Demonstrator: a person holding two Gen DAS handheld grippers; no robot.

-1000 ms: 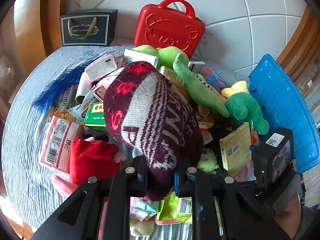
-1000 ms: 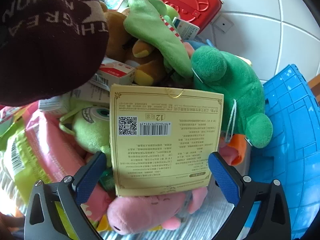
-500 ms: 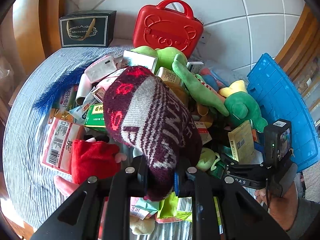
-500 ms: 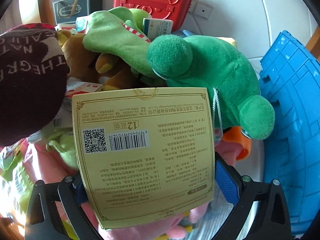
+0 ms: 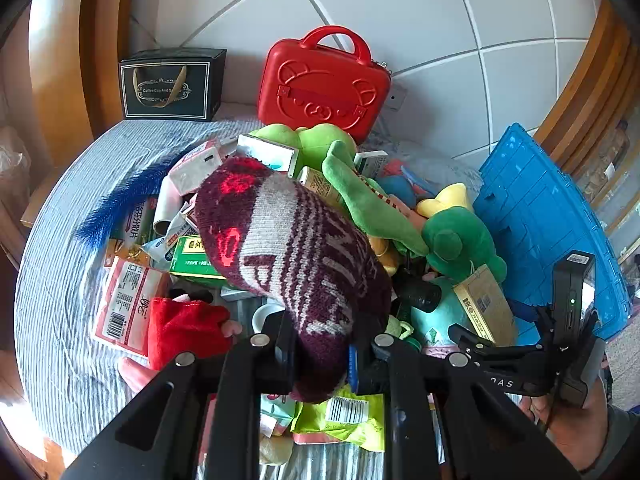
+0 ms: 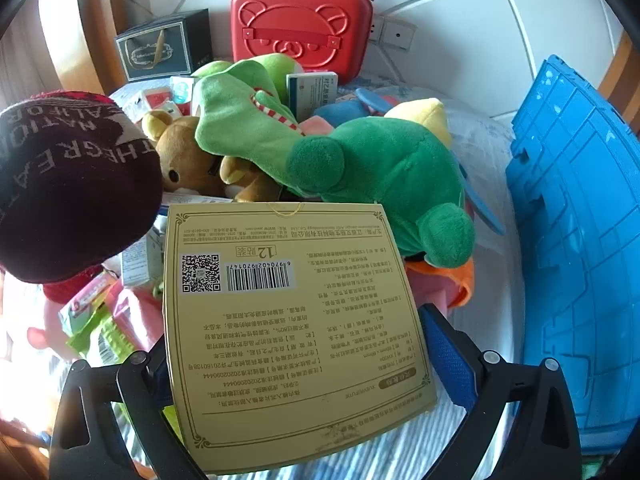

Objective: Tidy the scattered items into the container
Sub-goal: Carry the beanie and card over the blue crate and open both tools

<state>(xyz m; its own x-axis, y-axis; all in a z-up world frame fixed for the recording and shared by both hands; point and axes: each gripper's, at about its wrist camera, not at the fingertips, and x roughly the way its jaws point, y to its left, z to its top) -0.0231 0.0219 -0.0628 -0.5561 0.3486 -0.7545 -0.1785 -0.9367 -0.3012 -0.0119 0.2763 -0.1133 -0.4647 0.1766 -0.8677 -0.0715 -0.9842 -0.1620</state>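
Both loads now raised clear of the pile: left tool [image 5: 322, 354] pinching knit hat [image 5: 292, 256], right tool [image 6: 304, 364] clamping yellow box [image 6: 288, 320], blue crate [image 6: 580, 240] just right of it, ready for transfer.

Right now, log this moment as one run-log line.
left tool: shut on maroon knitted beanie | right tool: shut on flat gold cardboard box | both above pile | blue plastic crate: at right

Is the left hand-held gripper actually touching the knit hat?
Touching. The left wrist view shows the left hand-held gripper closed tightly on the maroon knit hat, whose lower edge is pinched between its fingers, with the rest bulging out above them.
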